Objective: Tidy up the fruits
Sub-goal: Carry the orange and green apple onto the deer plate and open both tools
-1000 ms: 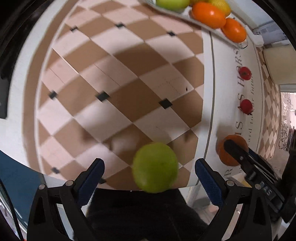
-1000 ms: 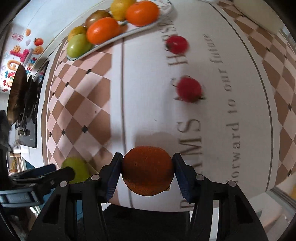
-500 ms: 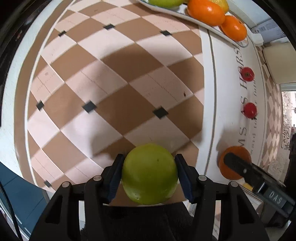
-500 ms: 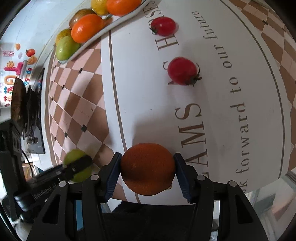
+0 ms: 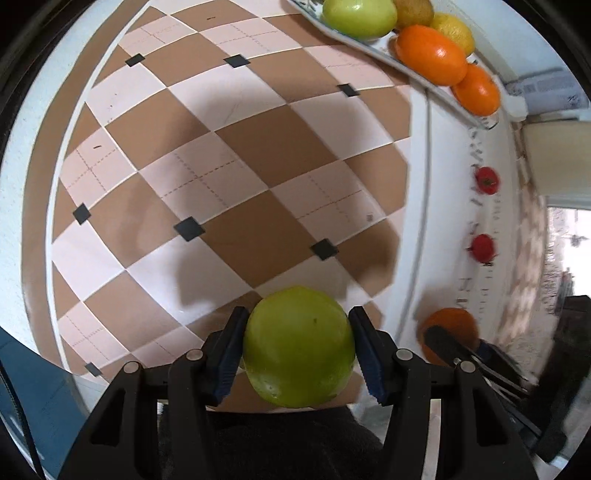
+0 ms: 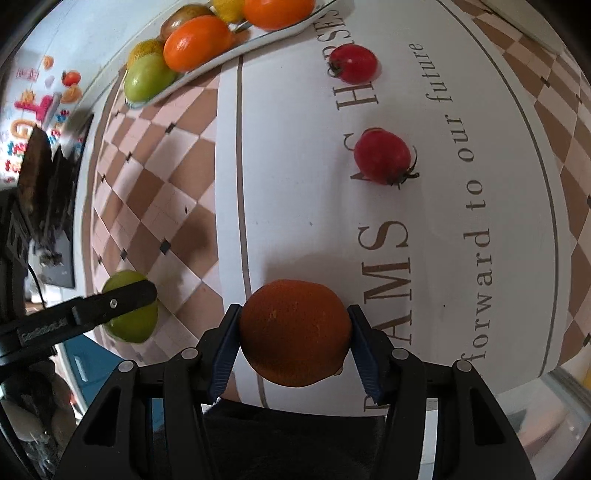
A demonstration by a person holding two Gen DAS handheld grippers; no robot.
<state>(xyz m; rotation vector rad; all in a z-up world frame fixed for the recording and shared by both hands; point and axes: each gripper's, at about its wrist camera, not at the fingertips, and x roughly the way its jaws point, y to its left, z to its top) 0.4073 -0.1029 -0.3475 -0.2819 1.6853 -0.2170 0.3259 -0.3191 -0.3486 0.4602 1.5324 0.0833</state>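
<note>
Two tomatoes, one orange in tongs

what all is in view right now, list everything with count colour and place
green apple: 1, green, clamped in the left gripper
orange: 1, dark orange, clamped in the right gripper
tomatoes: 2, red, loose on the white lettered strip
plate: 1, white, far edge of the table, holding a green apple, two oranges, a lemon and a brownish fruit
tablecloth: 1, brown and pink checks
left gripper: 1, black with blue pads
right gripper: 1, black with blue pads
</note>
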